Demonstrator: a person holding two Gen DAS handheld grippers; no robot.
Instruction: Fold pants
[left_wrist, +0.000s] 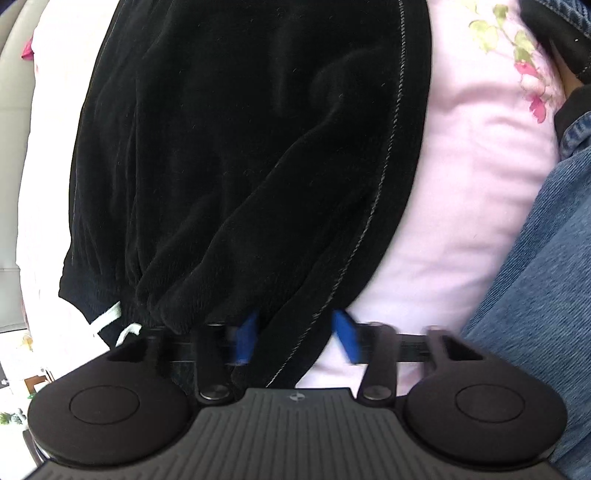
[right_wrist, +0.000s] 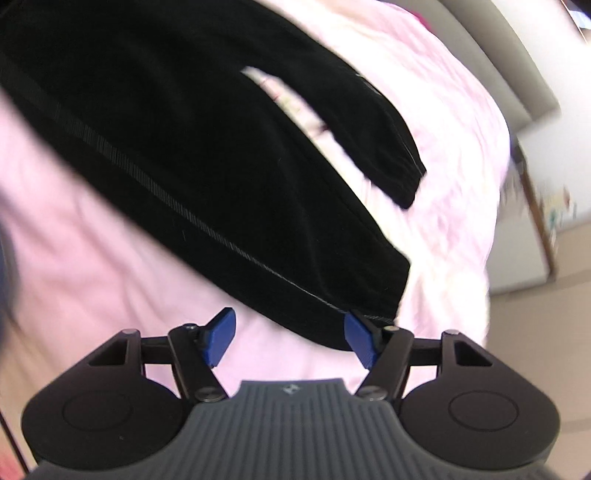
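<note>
Black velvety pants (left_wrist: 240, 147) lie on a pink sheet (left_wrist: 461, 184), their waistband with a white drawstring (left_wrist: 110, 317) toward the lower left of the left wrist view. My left gripper (left_wrist: 295, 338) sits at the waist end. A fold of the black cloth with a stitched side seam lies between its blue pads (left_wrist: 347, 339), which stand apart from each other. In the right wrist view the pants (right_wrist: 184, 129) run diagonally, both leg cuffs (right_wrist: 388, 291) at the right. My right gripper (right_wrist: 291, 339) is open at the nearer cuff, whose edge reaches between its fingers.
The pink sheet (right_wrist: 74, 240) has a flower print (left_wrist: 528, 74) near its far right. A person's blue denim leg (left_wrist: 535, 295) fills the right edge of the left wrist view. A grey padded bed edge (right_wrist: 498, 55) and pale floor (right_wrist: 535, 350) show on the right.
</note>
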